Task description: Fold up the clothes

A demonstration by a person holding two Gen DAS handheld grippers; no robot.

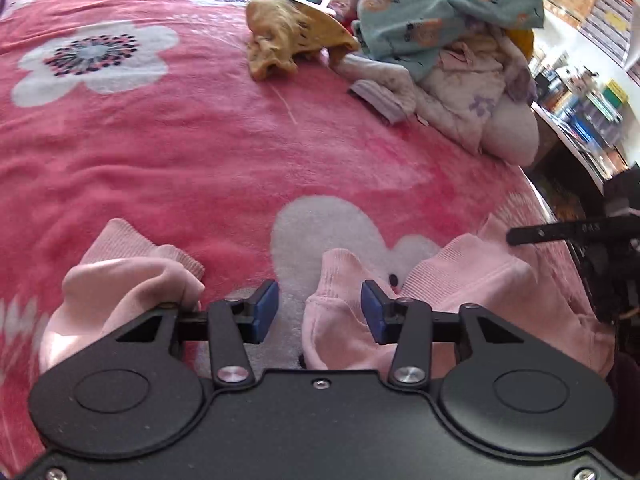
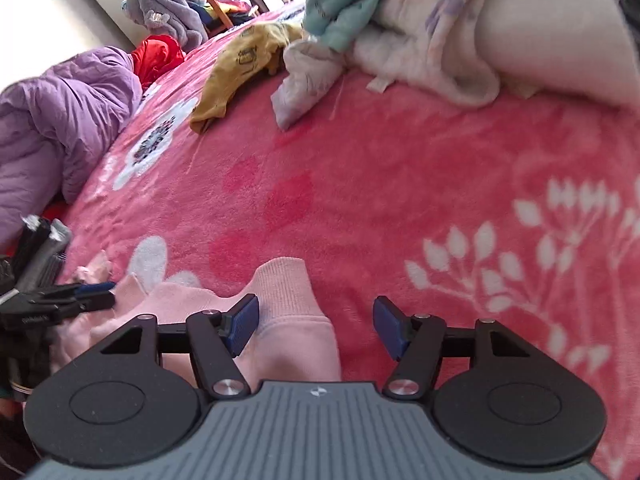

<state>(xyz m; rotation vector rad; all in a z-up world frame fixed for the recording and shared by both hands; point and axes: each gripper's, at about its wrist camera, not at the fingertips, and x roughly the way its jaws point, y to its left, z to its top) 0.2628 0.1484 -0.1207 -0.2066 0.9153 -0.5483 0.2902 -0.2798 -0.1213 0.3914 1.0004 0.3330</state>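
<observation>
- Left wrist view showed me a pale pink garment (image 1: 472, 280) lying bunched on the pink flowered bed cover (image 1: 200, 152), with ribbed cuffs poking up on both sides of my left hand-held gripper (image 1: 319, 312).
- That gripper's blue pads stood wide apart and held nothing; one pink cuffed end lay between them and touched the right pad.
- Right wrist view had my right hand-held gripper (image 2: 316, 326) wide too and empty, with another ribbed pink cuff (image 2: 286, 292) against its left pad and bare cover under the right one.
- I judged the pink garment not neatly folded as it lay: it was rumpled, with no flat, squared edges in sight. Whether it was midway through folding I could not tell.
- Well beyond it, a heap of clothes (image 1: 452, 40) sat loose at the far side of the bed, a teal printed piece on top and a mustard garment (image 1: 280, 40) just beside it, none folded, so I reckoned most of the work remained.
- No folded stack showed in either view.
</observation>
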